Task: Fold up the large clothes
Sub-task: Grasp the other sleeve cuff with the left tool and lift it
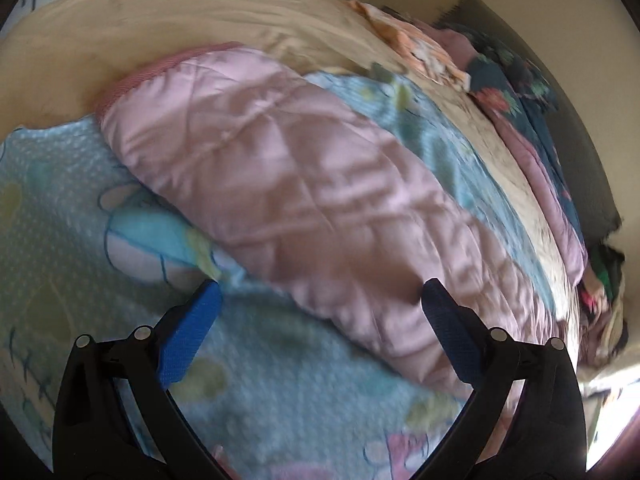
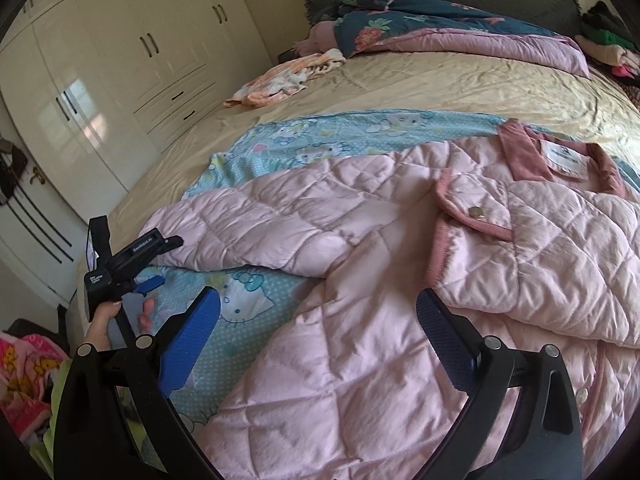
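Nearest, the right gripper (image 2: pixel 318 304) hangs over the jacket (image 2: pixel 360 280), fingers spread wide and empty, likely lining up a fold. The jacket lies spread on the blue sheet (image 2: pixel 320 140), flat for folding. Beside its sleeve (image 1: pixel 288 176) the left gripper (image 1: pixel 320 292) gapes empty too. Beyond the jacket, a quilt (image 2: pixel 440 28).

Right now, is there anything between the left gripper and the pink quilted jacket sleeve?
Nothing visible blocks it. The left gripper is open above the pink quilted jacket sleeve, with only the light blue cartoon-print blanket lying beneath.
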`<state>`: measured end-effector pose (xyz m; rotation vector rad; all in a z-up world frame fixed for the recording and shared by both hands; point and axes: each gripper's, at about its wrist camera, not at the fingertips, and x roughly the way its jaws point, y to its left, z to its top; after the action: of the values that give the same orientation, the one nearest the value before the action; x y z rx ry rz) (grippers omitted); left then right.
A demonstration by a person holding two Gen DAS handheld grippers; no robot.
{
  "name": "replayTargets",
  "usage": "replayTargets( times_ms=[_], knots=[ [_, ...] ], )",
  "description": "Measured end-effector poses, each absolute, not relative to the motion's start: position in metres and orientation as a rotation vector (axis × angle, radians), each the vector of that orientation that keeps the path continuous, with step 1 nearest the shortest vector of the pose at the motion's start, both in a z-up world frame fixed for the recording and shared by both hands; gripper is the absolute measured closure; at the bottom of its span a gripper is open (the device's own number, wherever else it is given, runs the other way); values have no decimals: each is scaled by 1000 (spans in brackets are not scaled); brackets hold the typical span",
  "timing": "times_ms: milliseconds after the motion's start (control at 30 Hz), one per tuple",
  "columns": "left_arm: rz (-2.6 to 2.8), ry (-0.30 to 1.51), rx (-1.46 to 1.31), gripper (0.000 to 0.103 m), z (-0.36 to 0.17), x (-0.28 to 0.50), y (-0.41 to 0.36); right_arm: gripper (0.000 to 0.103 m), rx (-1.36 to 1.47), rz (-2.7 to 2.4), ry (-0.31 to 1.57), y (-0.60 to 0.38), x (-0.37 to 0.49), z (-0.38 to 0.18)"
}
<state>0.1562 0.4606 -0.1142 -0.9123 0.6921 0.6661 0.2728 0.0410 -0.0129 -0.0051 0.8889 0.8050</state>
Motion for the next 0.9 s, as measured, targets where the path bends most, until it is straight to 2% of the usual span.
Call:
replayTargets(
  times_ms=[267,300,333,433,500,600,900],
  knots=[
    [779,693,-947,12,-108,168,496,5,80,788,898,18,277,-6],
    [789,688,-951,22,-106,168,498,5,80,783,891,14,277,-3],
    [806,677,-940,40,-101,165,499,5,80,779,886,12,277,0],
    [778,597,-927,75,-87,156,497,5,115,767,874,1,277,7],
    [745,556,-914,84,-76,152,491,5,148,764,863,-9,277,14],
    [705,516,-870,89,-47,150,477,5,168,756,843,-19,275,22],
    [565,403,-693,93,52,161,410,5,237,718,806,-62,267,41]
  ],
)
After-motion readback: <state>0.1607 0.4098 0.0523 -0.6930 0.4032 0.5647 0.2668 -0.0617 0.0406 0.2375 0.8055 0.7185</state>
